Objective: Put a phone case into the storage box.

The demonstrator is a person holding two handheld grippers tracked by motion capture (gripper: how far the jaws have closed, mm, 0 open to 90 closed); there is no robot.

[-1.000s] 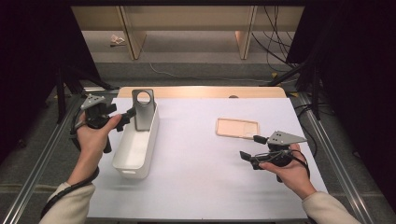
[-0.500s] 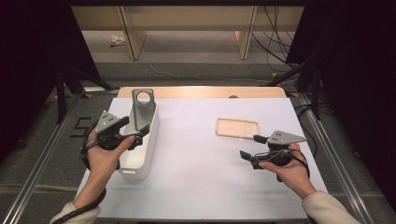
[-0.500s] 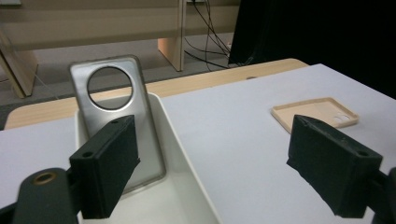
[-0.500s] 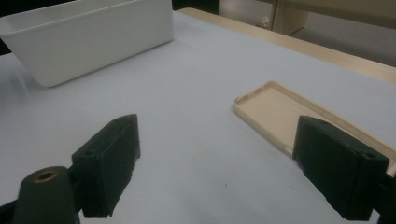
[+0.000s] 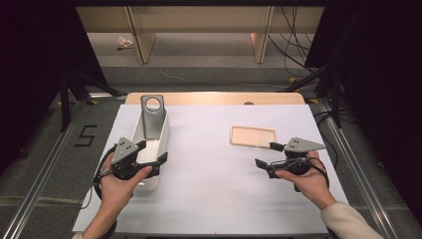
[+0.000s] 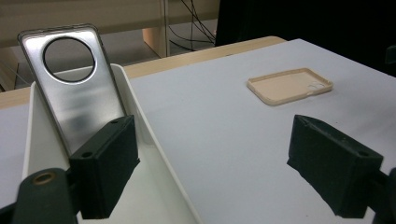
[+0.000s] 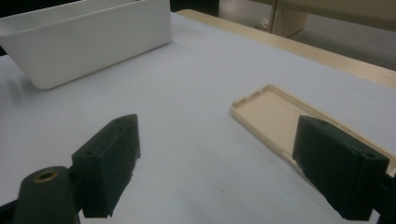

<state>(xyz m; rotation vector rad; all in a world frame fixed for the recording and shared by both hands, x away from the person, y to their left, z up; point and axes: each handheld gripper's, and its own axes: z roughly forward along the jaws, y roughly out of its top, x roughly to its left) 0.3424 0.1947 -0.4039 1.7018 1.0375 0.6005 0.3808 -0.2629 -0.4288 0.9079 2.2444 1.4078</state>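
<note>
Silver phone case (image 5: 151,117) stands tilted in the far end of the white bin (image 5: 161,140), leaning on its end wall; beige phone case (image 5: 253,136) lies flat, open side up, on the bench (image 5: 209,169) just beyond the right gripper (image 5: 265,155). Left gripper (image 5: 152,152) hangs over the bin's near end, jaws released, nothing btwn them; right gripper's jaws likewise released. Both cases look light, thin, prob. flexy & slick, so best pinch a long rim edge. Plenty open bench mid-way; bin walls crowd the silver one.
</note>
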